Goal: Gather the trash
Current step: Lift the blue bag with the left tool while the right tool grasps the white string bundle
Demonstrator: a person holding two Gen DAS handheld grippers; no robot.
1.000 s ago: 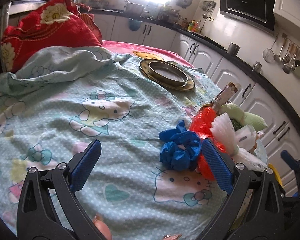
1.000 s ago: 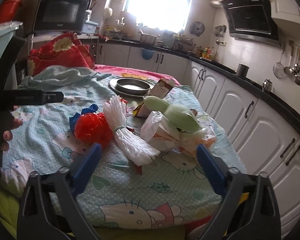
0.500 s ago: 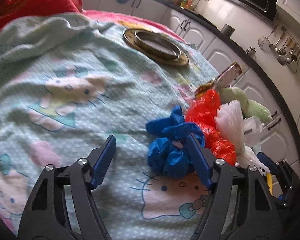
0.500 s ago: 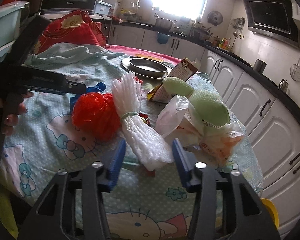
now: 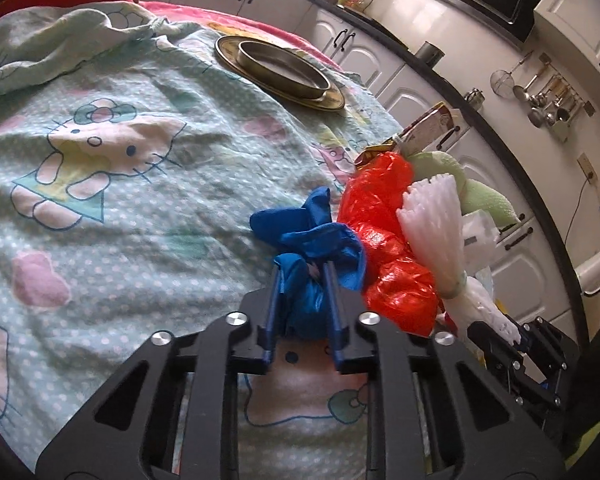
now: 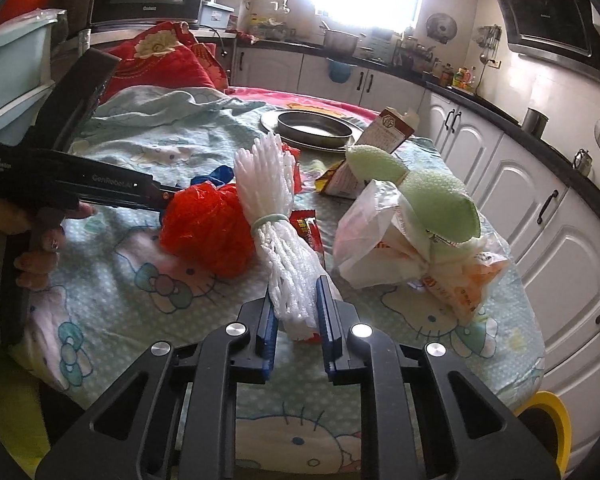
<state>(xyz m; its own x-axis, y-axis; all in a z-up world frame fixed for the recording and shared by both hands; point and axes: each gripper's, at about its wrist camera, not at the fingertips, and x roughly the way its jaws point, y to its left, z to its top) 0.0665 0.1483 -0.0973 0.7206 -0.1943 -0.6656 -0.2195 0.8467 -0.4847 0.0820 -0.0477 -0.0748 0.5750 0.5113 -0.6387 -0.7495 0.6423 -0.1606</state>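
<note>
Both jaws were closing on soft trash near the desk's right edge.

The left gripper (image 5: 303, 300) had its jaws nearly together, pinching the blue wad (image 5: 312, 248); the right gripper (image 6: 296, 312) was squeezing the near end of the white net (image 6: 276, 232). Both pieces lay on the cloth (image 5: 100, 184), packed against the red bag (image 6: 208, 232). The likely trouble was snagging: the blue wad touched the red bag, so a lift might drag it along, and the loose cloth could be nipped and pulled up under either grip. The net, held only by its end, might slip out or sweep the wrapper (image 6: 308, 228) beside it. To the right the white bags (image 6: 400, 256) sat close to the desk's edge and could be nudged off. Open room lay left, across bare cloth; the tray (image 5: 280, 68) stood well apart.
</note>
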